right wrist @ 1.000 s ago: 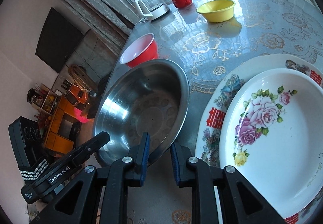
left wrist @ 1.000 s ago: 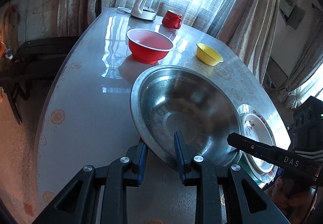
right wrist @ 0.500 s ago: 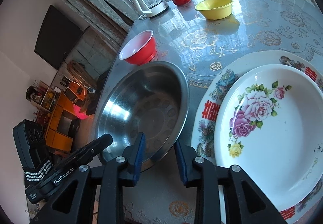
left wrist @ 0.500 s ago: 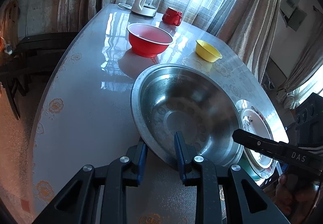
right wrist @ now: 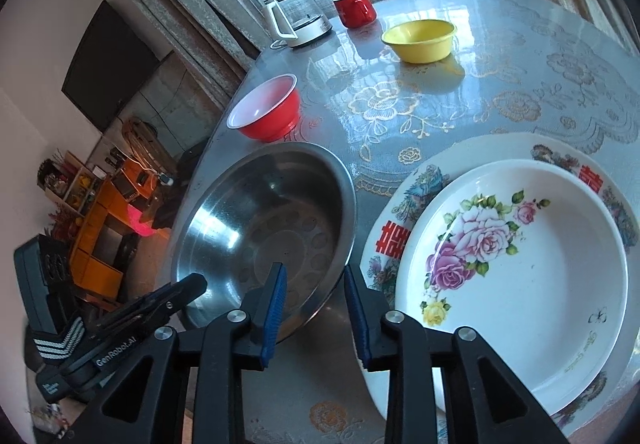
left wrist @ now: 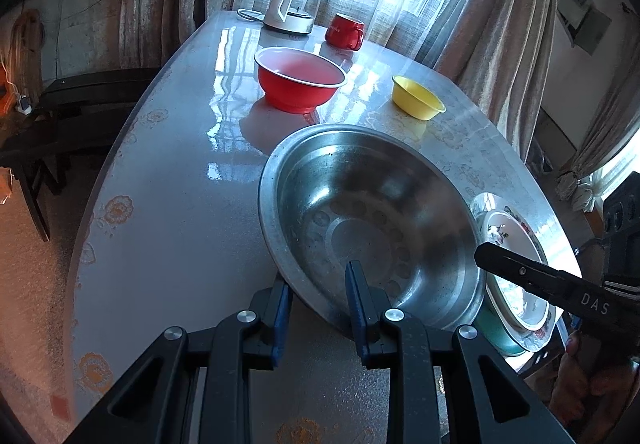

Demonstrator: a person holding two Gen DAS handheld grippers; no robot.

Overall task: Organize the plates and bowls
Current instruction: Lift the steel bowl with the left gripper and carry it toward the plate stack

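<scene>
The big metal bowl (left wrist: 372, 216) sits near the front edge of the counter (left wrist: 168, 204). The left gripper (left wrist: 318, 304) has the bowl's near rim between its two blue pads. One pad is inside the bowl and one is outside, but I cannot tell if they really squeeze it.

The right gripper (right wrist: 314, 308) is at the same bowl, on the side nearest the plates. Its jaws have just been closing a little. One blue pad is over the inside of the bowl and the other is outside, with the rim between them. There is still a gap, so it is not pinching.

Just beside the metal bowl is a white plate with flowers (right wrist: 520, 264). It lies on a bigger painted plate (right wrist: 400, 228). Farther back on the counter stand a red bowl (left wrist: 298, 78) and a small yellow bowl (left wrist: 418, 98), well apart. At the far end, near the window curtains (left wrist: 472, 16), are a red mug (left wrist: 346, 31) and a kettle (left wrist: 292, 4).
</scene>
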